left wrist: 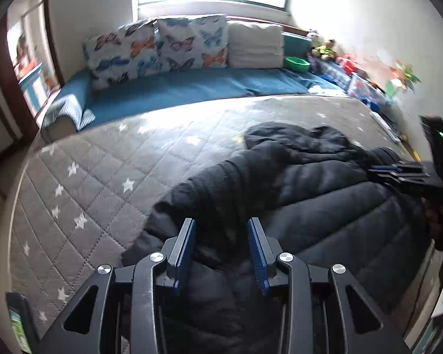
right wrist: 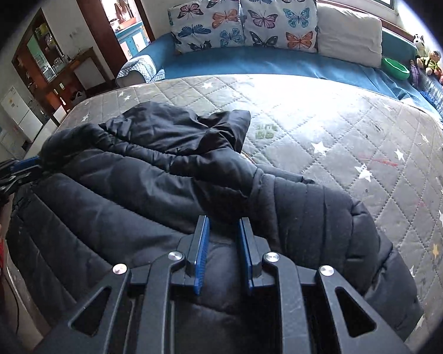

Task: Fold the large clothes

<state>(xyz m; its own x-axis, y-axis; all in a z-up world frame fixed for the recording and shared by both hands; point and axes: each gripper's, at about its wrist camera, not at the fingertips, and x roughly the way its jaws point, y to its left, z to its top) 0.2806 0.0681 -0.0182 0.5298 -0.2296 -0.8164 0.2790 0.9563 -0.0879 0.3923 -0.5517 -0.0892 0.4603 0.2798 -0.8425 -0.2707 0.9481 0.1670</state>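
A large black puffer jacket (left wrist: 295, 188) lies spread on a grey quilted mattress (left wrist: 103, 177), its hood (left wrist: 298, 137) toward the far side. My left gripper (left wrist: 221, 224) is open just above the jacket's near left part, with nothing between its fingers. My right gripper (right wrist: 221, 221) is open over the jacket (right wrist: 150, 194) near a folded-in sleeve (right wrist: 310, 206). The right gripper also shows at the right edge of the left wrist view (left wrist: 398, 171). The left gripper shows at the left edge of the right wrist view (right wrist: 17, 168), by the hood's fur trim.
A blue sofa (right wrist: 251, 59) with butterfly cushions (right wrist: 242, 23) and a beige cushion (right wrist: 348, 35) runs behind the mattress (right wrist: 339, 135). A green bowl (right wrist: 395, 67), soft toys (right wrist: 428, 59) and boxes sit at the right. A doorway and shelves are at the left.
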